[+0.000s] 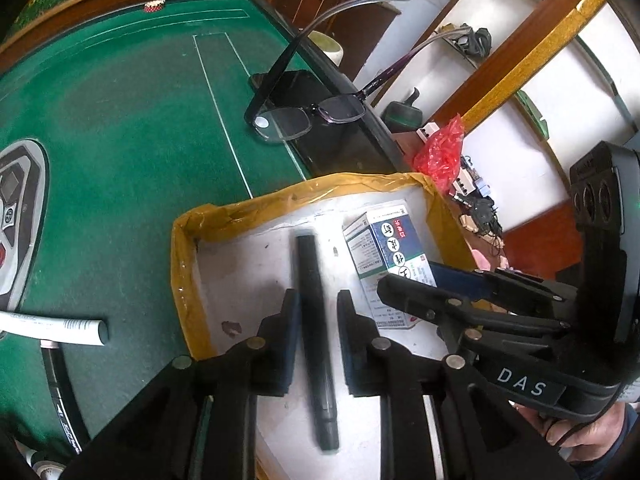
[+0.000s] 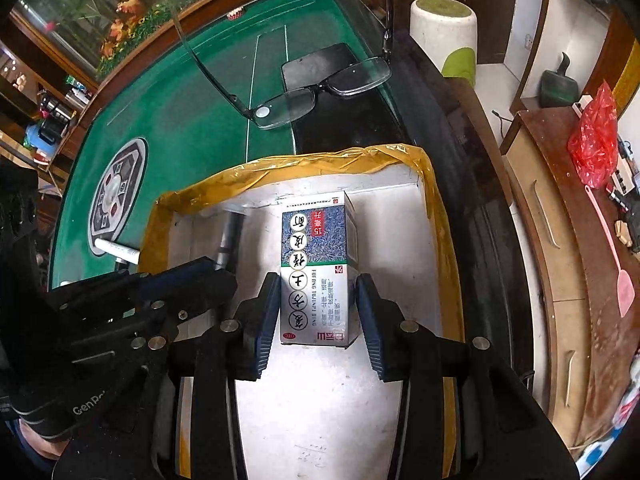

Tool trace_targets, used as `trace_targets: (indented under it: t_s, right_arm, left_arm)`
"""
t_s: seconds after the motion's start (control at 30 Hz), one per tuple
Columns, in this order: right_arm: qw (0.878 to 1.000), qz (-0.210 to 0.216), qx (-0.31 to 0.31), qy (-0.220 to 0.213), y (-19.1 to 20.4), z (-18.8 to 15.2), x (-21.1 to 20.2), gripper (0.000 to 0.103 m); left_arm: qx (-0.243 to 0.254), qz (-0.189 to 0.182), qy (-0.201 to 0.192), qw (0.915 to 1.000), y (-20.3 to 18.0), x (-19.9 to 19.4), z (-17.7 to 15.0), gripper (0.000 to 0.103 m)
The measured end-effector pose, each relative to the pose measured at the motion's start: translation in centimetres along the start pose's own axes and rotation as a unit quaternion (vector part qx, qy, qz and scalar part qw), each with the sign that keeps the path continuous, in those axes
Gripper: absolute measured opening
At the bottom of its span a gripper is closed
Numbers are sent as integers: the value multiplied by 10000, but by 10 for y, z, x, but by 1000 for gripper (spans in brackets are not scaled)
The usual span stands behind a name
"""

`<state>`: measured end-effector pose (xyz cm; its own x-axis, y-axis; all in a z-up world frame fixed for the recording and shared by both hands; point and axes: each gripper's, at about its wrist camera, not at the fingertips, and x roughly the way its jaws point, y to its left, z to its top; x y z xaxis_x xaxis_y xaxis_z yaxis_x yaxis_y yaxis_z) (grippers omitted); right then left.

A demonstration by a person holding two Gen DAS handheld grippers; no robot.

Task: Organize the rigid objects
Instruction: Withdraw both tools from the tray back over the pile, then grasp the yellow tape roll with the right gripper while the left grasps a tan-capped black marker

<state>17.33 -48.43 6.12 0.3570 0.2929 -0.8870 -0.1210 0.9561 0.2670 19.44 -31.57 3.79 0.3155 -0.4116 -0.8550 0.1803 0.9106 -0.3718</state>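
Note:
A white tray with yellow-taped rim (image 1: 188, 240) (image 2: 432, 200) sits on the green felt table. In it lie a black marker (image 1: 314, 320) and a blue-and-white medicine box (image 1: 384, 256) (image 2: 316, 272). My left gripper (image 1: 318, 304) is open, its fingers either side of the marker with gaps showing. My right gripper (image 2: 316, 292) is open, its pads flanking the box with small gaps. The marker's end shows in the right wrist view (image 2: 230, 236). Black-framed glasses (image 1: 304, 116) (image 2: 320, 96) rest beyond the tray, partly on a dark phone (image 2: 320, 66).
A white tube (image 1: 56, 326) (image 2: 118, 252) lies on the felt (image 1: 120, 140) left of the tray. The table's control panel (image 1: 16, 216) (image 2: 114, 188) is further left. A white stool (image 2: 444, 36) and a wooden cabinet with a red bag (image 2: 594, 140) stand right of the table edge.

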Motion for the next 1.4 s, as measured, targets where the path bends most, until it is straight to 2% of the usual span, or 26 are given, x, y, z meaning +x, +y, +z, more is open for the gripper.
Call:
trace_targets:
  t_s: [0.2, 0.3, 0.47, 0.6, 0.7, 0.8, 0.9, 0.97, 1.0, 1.07, 1.1, 1.3, 1.4]
  right_arm:
    - [9999, -53, 73, -68, -5, -1, -10, 44]
    - [9996, 59, 130, -229, -5, -7, -25, 44]
    - [9980, -31, 114, -614, 2, -31, -60, 44]
    - [9957, 314, 101, -861, 14, -61, -82, 44]
    - [9938, 643, -21, -907, 32, -82, -87, 44]
    - [9931, 790, -21, -870, 57, -96, -87, 44]
    - [9921, 984, 9, -782, 81, -105, -88, 43]
    - [9918, 907, -193, -880, 100, -111, -91, 43]
    - [9917, 912, -198, -889, 107, -113, -91, 43]
    - [9910, 1076, -142, -788, 120, -120, -84, 43]
    - [9917, 1071, -179, -694, 129, -124, -78, 44]
    - [9950, 430, -872, -237, 169, -134, -53, 43]
    - [9920, 315, -1215, 91, 176, -133, -39, 43]
  left_arm:
    - [-109, -102, 54, 9999, -4, -4, -2, 28]
    - [19, -105, -140, 9998, -12, -19, -7, 28]
    - [390, -55, -565, 9976, -25, -57, -27, 28]
    - [657, -39, -891, 9938, -26, -89, -48, 28]
    - [826, -64, -975, 9918, -15, -110, -63, 29]
    - [836, -96, -1036, 9911, 7, -132, -75, 29]
    - [646, -116, -1240, 9901, 41, -164, -89, 29]
    - [490, -45, -1329, 9899, 69, -184, -100, 31]
    - [424, 48, -1357, 9898, 81, -191, -105, 33]
    - [203, 224, -1290, 9912, 110, -203, -116, 49]
    - [61, 259, -1260, 9917, 124, -208, -123, 50]
    - [-688, 839, -1171, 9872, 194, -220, -151, 50]
    - [-1089, 962, -828, 9859, 219, -205, -158, 50]
